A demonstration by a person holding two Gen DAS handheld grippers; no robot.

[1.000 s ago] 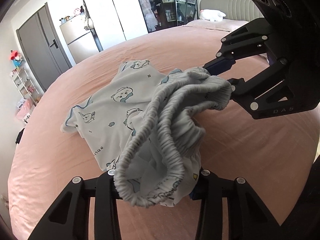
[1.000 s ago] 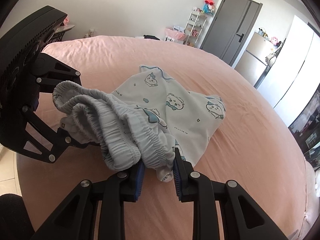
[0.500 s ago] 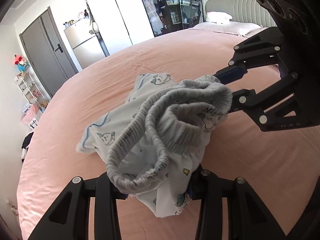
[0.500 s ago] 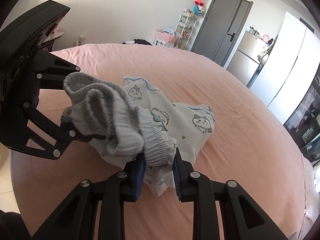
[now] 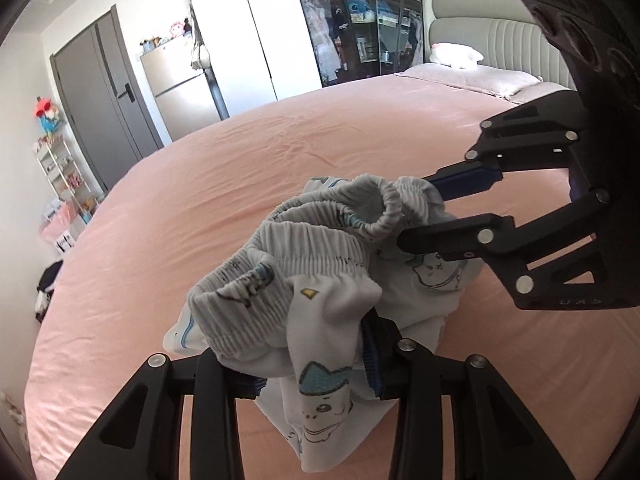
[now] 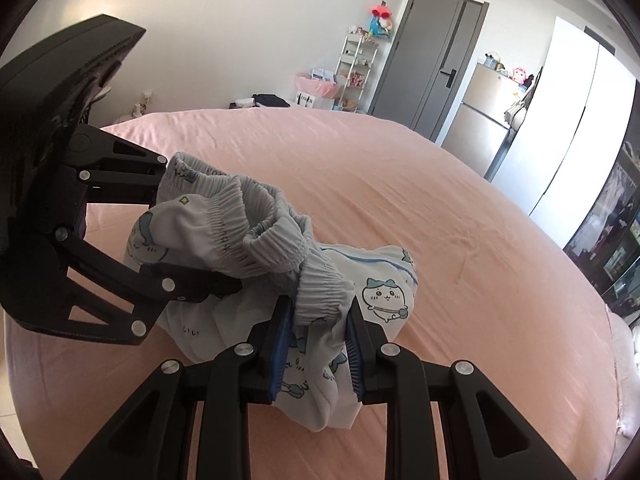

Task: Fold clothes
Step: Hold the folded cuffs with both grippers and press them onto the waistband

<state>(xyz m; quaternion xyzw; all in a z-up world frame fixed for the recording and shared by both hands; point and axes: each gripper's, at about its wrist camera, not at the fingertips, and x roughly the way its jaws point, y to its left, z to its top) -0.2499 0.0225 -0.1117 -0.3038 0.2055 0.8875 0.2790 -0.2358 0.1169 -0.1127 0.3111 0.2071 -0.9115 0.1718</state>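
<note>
Pinching pants (image 5: 320, 264) w/ both tongs: L (image 5: 316, 364), R (image 6: 316, 344) | over bed (image 6: 460, 208)

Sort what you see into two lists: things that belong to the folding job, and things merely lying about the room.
Job:
printed shorts
left hand-held gripper
right hand-held gripper
pink bed

Lying about:
fridge
white shelf rack
plush toy
grey door

Pink bed (image 5: 240, 184), grey door (image 6: 432, 60), white wardrobe (image 6: 576, 120).
</note>
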